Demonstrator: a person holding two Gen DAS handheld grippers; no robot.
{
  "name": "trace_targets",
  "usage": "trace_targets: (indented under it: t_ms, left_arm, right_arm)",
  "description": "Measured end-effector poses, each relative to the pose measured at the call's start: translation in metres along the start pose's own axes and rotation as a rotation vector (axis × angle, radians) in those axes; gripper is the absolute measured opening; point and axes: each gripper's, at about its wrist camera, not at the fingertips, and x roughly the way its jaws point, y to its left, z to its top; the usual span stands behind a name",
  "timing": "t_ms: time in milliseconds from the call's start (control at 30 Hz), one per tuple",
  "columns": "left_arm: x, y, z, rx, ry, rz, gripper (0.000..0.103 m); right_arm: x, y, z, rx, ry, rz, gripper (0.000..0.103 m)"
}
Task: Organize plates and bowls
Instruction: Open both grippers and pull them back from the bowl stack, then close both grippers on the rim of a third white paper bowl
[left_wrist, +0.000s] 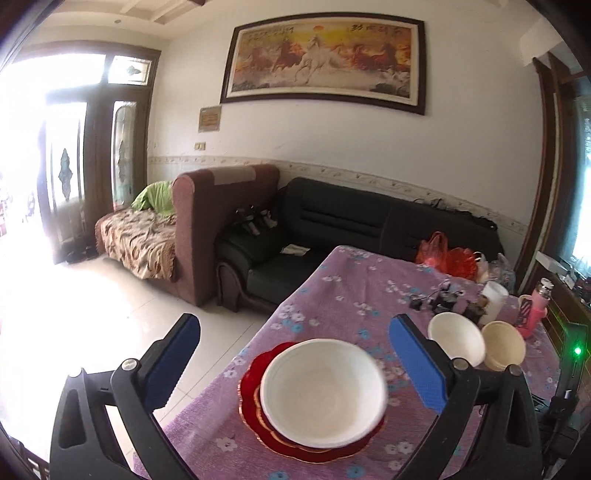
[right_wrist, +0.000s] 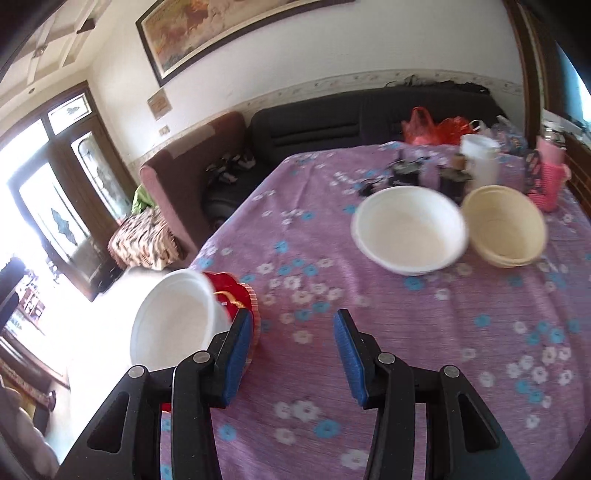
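A white bowl (left_wrist: 323, 391) rests on a red scalloped plate (left_wrist: 255, 384) near the table's left edge. My left gripper (left_wrist: 293, 338) hangs above and behind them, jaws wide open, nothing between the blue pads. In the right wrist view the same white bowl (right_wrist: 173, 321) and red plate (right_wrist: 240, 295) lie left of my right gripper (right_wrist: 291, 325), which stands partly open over bare cloth, holding nothing. Farther back sit a second white bowl (right_wrist: 410, 229) (left_wrist: 456, 338) and a cream bowl (right_wrist: 504, 225) (left_wrist: 504, 343), side by side.
The table wears a purple flowered cloth (right_wrist: 369, 369). At its far end are a white cup (right_wrist: 480, 158), dark small items (right_wrist: 406, 173), a pink bottle (right_wrist: 550, 173) and red bags (right_wrist: 432, 129). A black sofa (left_wrist: 332, 221) and a brown armchair (left_wrist: 207, 221) stand beyond the table.
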Motion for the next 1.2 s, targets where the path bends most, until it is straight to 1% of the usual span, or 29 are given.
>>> trace_targets:
  t_ms: [100, 167, 200, 233, 300, 400, 467, 533, 567, 633, 733, 800, 900, 1000, 1033, 1067, 1133, 1167, 1200]
  left_arm:
    - [-0.022, -0.027, 0.006, 0.047, -0.061, -0.021, 0.103]
    - [-0.028, -0.045, 0.013, 0.067, -0.06, -0.063, 0.103]
    - [-0.028, -0.055, 0.018, 0.072, -0.043, -0.094, 0.103]
    - [-0.026, -0.064, 0.022, 0.073, -0.025, -0.121, 0.103]
    - [-0.014, -0.084, 0.032, 0.072, 0.041, -0.194, 0.103]
    - [0.018, -0.117, 0.044, 0.066, 0.186, -0.318, 0.103]
    - [0.04, -0.138, 0.043, 0.072, 0.258, -0.355, 0.103]
    - [0.069, -0.163, 0.039, 0.096, 0.322, -0.365, 0.103]
    - [0.08, -0.171, 0.036, 0.111, 0.338, -0.362, 0.103]
    - [0.111, -0.197, 0.025, 0.171, 0.379, -0.337, 0.103]
    - [0.15, -0.218, 0.008, 0.241, 0.434, -0.315, 0.103]
    - [0.18, -0.229, -0.005, 0.265, 0.471, -0.29, 0.103]
    - [0.214, -0.231, -0.017, 0.236, 0.514, -0.272, 0.103]
    - [0.249, -0.227, -0.026, 0.143, 0.563, -0.285, 0.102]
    - [0.26, -0.227, -0.029, 0.118, 0.583, -0.286, 0.101]
    - [0.271, -0.228, -0.031, 0.101, 0.602, -0.291, 0.099]
    - [0.289, -0.233, -0.037, 0.09, 0.641, -0.303, 0.086]
    - [0.298, -0.237, -0.041, 0.092, 0.664, -0.305, 0.084]
    - [0.307, -0.241, -0.045, 0.092, 0.686, -0.306, 0.08]
  right_arm:
    - [-0.025, -0.031, -0.001, 0.006, -0.04, -0.052, 0.055]
    - [-0.043, -0.053, -0.002, 0.011, -0.071, -0.096, 0.057]
    - [-0.051, -0.064, -0.002, 0.016, -0.085, -0.116, 0.057]
    - [-0.059, -0.078, -0.001, 0.028, -0.098, -0.137, 0.058]
    - [-0.07, -0.099, 0.0, 0.058, -0.113, -0.162, 0.058]
    - [-0.084, -0.136, 0.003, 0.112, -0.134, -0.196, 0.058]
    - [-0.088, -0.154, 0.004, 0.147, -0.139, -0.207, 0.058]
    - [-0.085, -0.171, 0.002, 0.188, -0.127, -0.198, 0.058]
    - [-0.08, -0.176, 0.003, 0.203, -0.118, -0.19, 0.058]
    - [-0.067, -0.186, 0.003, 0.243, -0.089, -0.159, 0.058]
    - [-0.041, -0.19, 0.007, 0.283, -0.05, -0.111, 0.058]
    - [-0.02, -0.19, 0.012, 0.306, -0.028, -0.08, 0.058]
    - [0.012, -0.19, 0.019, 0.349, 0.002, -0.036, 0.058]
    - [0.042, -0.189, 0.025, 0.386, 0.026, -0.007, 0.058]
    - [0.051, -0.189, 0.026, 0.398, 0.033, -0.004, 0.058]
    - [0.06, -0.19, 0.028, 0.408, 0.037, -0.005, 0.058]
    - [0.075, -0.193, 0.03, 0.432, 0.047, -0.006, 0.058]
    - [0.082, -0.194, 0.03, 0.446, 0.054, -0.005, 0.058]
    - [0.088, -0.196, 0.03, 0.459, 0.06, -0.004, 0.058]
